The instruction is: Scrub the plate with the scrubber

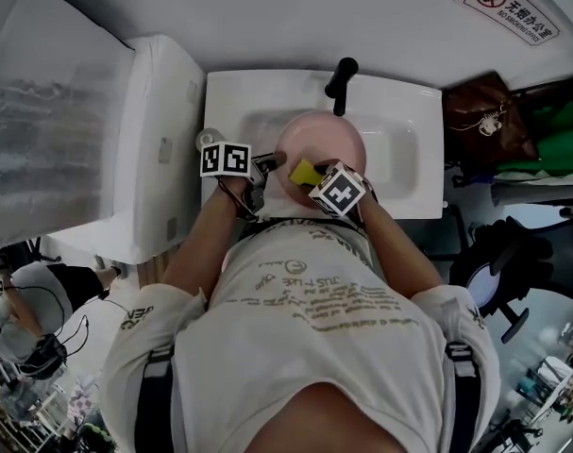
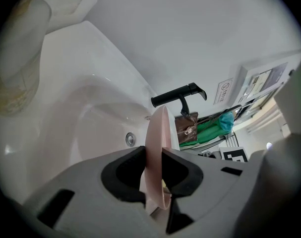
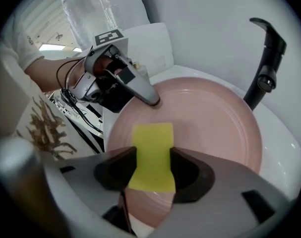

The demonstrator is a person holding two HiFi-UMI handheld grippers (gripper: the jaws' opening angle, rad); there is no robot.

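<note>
The pink plate (image 3: 210, 118) sits in the basin of the white sink (image 1: 399, 140), in front of the black faucet (image 1: 341, 78). The left tool (image 2: 152, 175) is clamped on its rim, where the plate shows only edge-on. The right tool (image 3: 152, 168) grips the yellow scrubber (image 3: 151, 143), which lies against the plate's face. In the head view, both tools hide the plate's near edge and much of the scrubber.

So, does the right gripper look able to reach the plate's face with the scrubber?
Probably yes: the right gripper is shut on the scrubber, right over the face of the plate; the left gripper clamps only its rim.
</note>
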